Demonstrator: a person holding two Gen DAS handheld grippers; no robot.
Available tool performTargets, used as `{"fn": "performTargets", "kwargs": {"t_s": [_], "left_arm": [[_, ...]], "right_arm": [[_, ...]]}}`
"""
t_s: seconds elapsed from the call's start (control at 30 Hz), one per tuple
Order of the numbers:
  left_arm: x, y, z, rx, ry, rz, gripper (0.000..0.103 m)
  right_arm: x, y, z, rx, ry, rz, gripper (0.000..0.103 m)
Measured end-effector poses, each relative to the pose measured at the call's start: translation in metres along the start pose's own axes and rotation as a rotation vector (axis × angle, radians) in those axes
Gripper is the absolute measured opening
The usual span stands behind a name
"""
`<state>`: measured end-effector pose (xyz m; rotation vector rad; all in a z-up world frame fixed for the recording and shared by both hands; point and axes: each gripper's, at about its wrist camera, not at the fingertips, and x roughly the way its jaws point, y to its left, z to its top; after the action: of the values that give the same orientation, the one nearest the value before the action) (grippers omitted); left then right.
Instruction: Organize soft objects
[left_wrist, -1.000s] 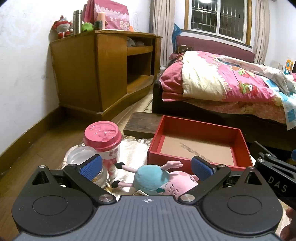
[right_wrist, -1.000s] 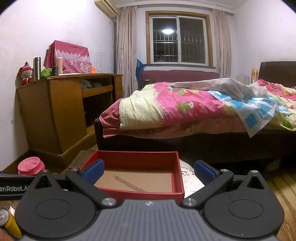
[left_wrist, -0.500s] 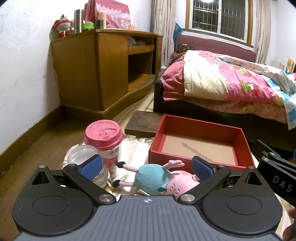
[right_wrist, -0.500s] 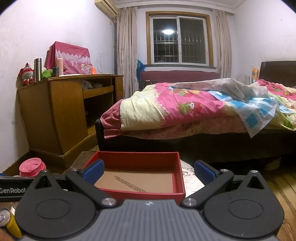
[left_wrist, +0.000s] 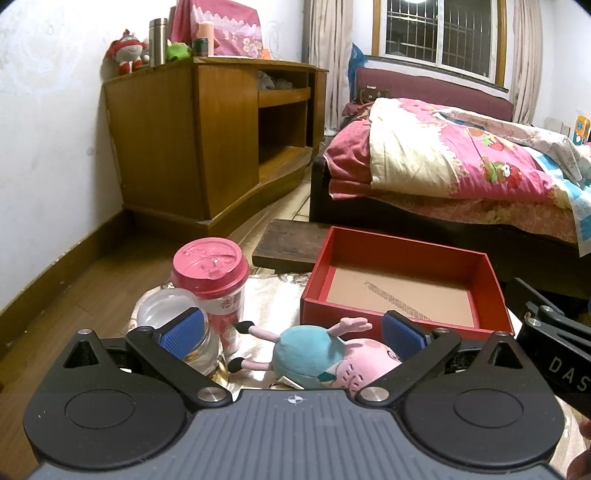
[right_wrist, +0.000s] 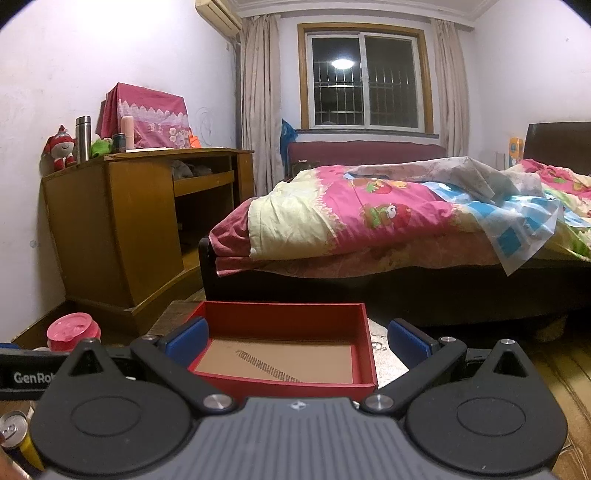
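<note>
While both views barely shift from moment before, left gripper (left_wrist: 291, 330) released, poised over pink-and-teal plush toy (left_wrist: 325, 356); empty red cardboard box (left_wrist: 402, 291) at 1 o'clock; right gripper (right_wrist: 297, 341) released: pickup pending.

Dim warm light (fisheye-bent edges)

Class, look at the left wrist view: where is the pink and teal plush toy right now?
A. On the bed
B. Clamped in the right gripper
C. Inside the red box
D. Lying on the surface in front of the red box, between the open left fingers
D: the plush toy lies outside the red box, near its front wall, ungripped, with the left gripper open around it.
</note>
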<state>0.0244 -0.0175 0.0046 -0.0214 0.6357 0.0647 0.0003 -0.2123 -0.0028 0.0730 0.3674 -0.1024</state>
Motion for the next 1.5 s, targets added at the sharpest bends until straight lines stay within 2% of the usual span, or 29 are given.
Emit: {"fn": "performTargets", "kwargs": {"t_s": [0.6,1.1,1.5], "left_arm": [[0.001,-0.001,-0.002,0.023,0.004,0.0,0.098],[0.008,-0.008,-0.017,0.112,0.054,0.004,0.098],[0.014,-0.013,-0.024,0.133,0.086,0.022,0.098]], "right_arm": [[0.0,0.0,-0.001,-0.013,0.006,0.002,0.083],[0.003,-0.005,-0.008,-0.055,0.067,0.016,0.083],[0.01,-0.011,-0.015,-0.076,0.122,0.012,0.083]]}}
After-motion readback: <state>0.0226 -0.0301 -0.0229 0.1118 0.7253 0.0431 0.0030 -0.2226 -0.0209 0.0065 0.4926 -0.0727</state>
